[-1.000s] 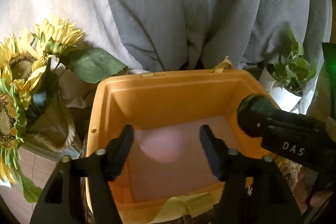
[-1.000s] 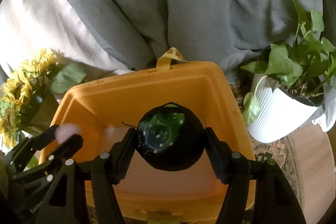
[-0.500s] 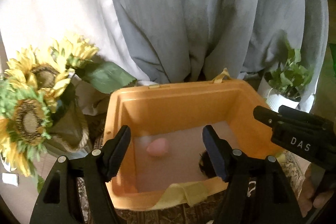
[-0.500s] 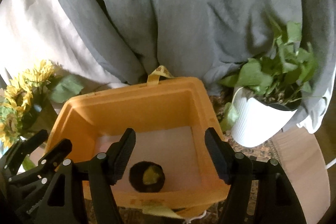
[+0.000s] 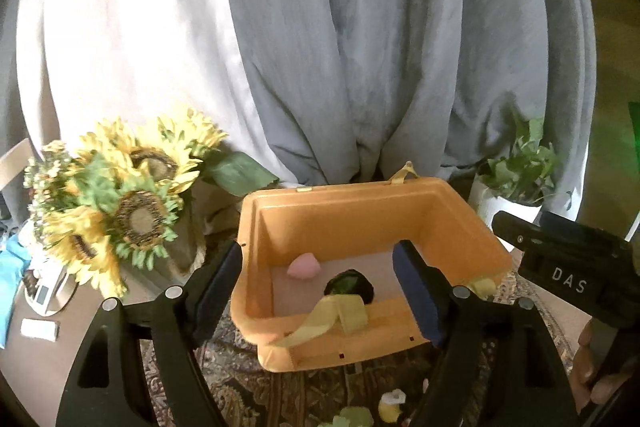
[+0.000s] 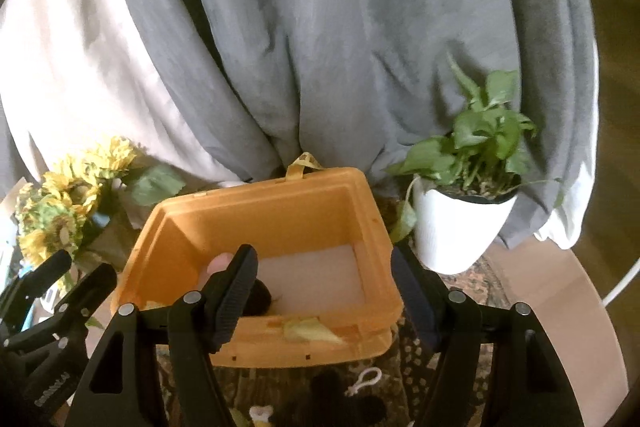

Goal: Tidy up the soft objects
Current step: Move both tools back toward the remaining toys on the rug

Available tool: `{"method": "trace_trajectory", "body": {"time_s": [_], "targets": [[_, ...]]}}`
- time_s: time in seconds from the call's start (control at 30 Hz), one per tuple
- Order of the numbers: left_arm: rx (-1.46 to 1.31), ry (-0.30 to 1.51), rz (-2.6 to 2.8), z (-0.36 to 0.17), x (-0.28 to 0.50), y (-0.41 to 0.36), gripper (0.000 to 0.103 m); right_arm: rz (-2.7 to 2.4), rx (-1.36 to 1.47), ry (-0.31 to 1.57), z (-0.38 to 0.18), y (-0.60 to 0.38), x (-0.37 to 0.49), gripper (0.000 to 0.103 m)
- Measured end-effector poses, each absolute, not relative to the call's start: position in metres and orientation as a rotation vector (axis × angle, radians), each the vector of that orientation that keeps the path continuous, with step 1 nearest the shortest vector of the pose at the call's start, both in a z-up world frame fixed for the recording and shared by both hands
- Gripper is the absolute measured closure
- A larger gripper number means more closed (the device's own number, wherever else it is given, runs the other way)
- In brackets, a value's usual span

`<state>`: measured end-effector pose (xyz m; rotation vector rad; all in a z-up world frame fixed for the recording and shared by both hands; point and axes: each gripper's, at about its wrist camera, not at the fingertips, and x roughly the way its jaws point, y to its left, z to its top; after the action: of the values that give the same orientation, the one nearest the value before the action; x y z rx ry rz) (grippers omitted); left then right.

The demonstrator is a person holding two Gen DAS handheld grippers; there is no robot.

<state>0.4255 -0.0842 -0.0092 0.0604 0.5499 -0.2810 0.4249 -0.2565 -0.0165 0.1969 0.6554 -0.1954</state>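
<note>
- Left wrist view: my left gripper (image 5: 320,287) has its jaws opening with nothing gripped; between the fingers I look down into the orange bin (image 5: 360,211).
- On the bin floor, the pink soft toy (image 5: 303,265) lies at about 11 o'clock from the jaw gap, its pointed end toward 1 o'clock and its long axis roughly across the bin.
- The dark round soft toy (image 5: 349,285) sits just right of it, the two apart; it is too round for me to tell any long axis.
- A yellow strap (image 5: 332,317) drapes over the near rim at 6 o'clock.
- My right gripper (image 6: 324,291) is also opening and empty, above the same bin.
- Outward: sunflowers (image 5: 132,203) at 9 o'clock, a potted plant (image 6: 460,223) at 2 o'clock, grey curtain (image 5: 380,47) at 12.
</note>
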Motion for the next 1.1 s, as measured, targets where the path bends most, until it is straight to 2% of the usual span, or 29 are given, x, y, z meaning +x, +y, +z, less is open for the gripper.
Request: {"method": "trace_trajectory", "body": {"time_s": [0.6,1.1], "targets": [[0.059,0.497,-0.366,0.004,0.328,-0.085,0.024,-0.280,0.200,0.545,0.012,-0.251,0.308,0.022],[0.149,0.478,-0.512,-0.019,0.277,-0.093,0.024,-0.338,0.276,0.525,-0.003,-0.251,0.233,0.021]]}}
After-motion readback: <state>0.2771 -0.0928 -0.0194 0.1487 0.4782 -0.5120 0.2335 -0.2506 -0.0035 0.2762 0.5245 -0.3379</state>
